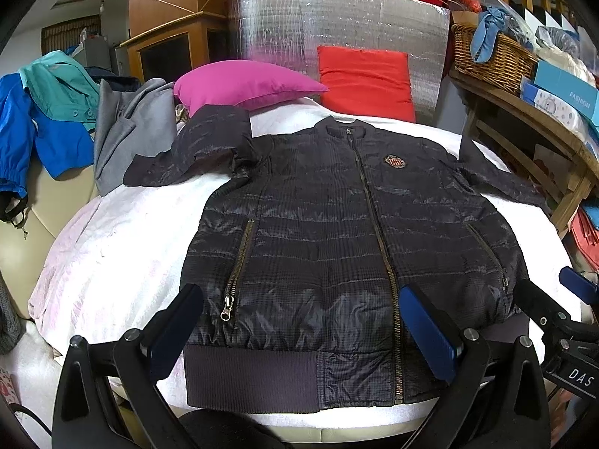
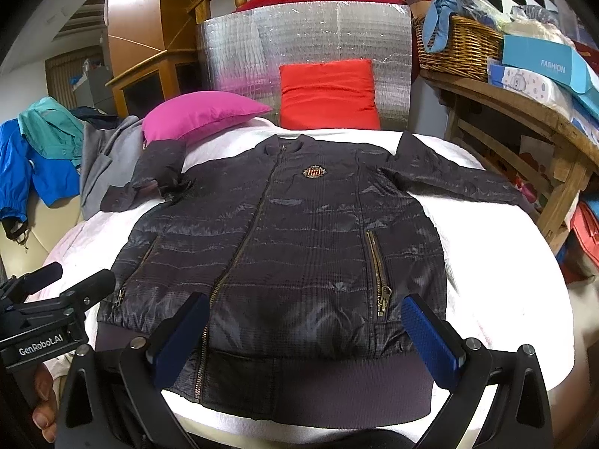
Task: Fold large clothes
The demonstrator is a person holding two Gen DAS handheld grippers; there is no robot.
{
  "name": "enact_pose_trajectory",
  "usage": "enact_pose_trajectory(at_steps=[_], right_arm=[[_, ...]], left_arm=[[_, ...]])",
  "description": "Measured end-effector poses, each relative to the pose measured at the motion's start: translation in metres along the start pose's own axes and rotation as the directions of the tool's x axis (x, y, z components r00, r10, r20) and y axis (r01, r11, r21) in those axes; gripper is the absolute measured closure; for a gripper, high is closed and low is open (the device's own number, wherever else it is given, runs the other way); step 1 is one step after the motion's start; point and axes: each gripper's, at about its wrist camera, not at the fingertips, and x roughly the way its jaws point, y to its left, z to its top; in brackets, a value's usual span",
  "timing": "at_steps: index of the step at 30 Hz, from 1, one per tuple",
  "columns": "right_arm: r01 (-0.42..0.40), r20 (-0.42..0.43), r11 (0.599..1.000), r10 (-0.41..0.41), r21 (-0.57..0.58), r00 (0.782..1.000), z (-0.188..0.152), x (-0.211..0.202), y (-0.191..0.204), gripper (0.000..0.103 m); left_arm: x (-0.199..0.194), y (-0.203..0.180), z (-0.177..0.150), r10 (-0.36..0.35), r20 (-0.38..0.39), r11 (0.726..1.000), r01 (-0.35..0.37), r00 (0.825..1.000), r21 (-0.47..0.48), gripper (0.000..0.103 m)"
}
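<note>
A dark quilted zip jacket (image 1: 337, 232) lies face up, zipped, on a white-covered surface (image 1: 112, 254); it also shows in the right wrist view (image 2: 284, 247). Its left sleeve (image 1: 209, 146) is bunched and folded near the pink pillow; its right sleeve (image 2: 449, 176) stretches out to the right. My left gripper (image 1: 299, 321) is open, hovering over the hem's left half, holding nothing. My right gripper (image 2: 303, 329) is open above the hem's right half, empty. Each gripper shows at the edge of the other's view: the right one (image 1: 576, 299), the left one (image 2: 67, 280).
A pink pillow (image 1: 243, 84) and a red pillow (image 1: 367, 80) lie behind the collar, before a silver foil panel (image 1: 337, 26). Grey and blue garments (image 1: 67, 123) are piled at left. A wooden shelf (image 1: 531, 119) with a wicker basket (image 1: 490, 56) and boxes stands at right.
</note>
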Motion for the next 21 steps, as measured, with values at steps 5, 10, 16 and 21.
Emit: enact_pose_trajectory(at_steps=[5, 10, 16, 21], right_arm=[[-0.003, -0.013, 1.0, 0.003, 0.008, 1.0, -0.003, 0.005, -0.004, 0.0], [-0.007, -0.031, 1.0, 0.008, 0.025, 0.999, -0.006, 0.012, -0.012, 0.0], [-0.011, -0.059, 0.997, 0.015, 0.073, 0.998, -0.01, 0.023, -0.035, 0.0], [-0.03, -0.083, 0.982, 0.046, 0.184, 0.995, -0.012, 0.033, -0.077, 0.0]], left_arm=[[0.005, -0.001, -0.001, 0.004, 0.006, 1.0, -0.004, 1.0, 0.007, 0.0], [0.013, -0.004, -0.001, 0.007, -0.013, 1.0, -0.007, 1.0, 0.013, 0.0], [0.025, -0.007, -0.001, 0.019, -0.036, 0.999, -0.018, 0.999, 0.027, 0.0], [0.045, -0.011, -0.001, 0.038, -0.079, 0.998, -0.034, 0.996, 0.045, 0.0]])
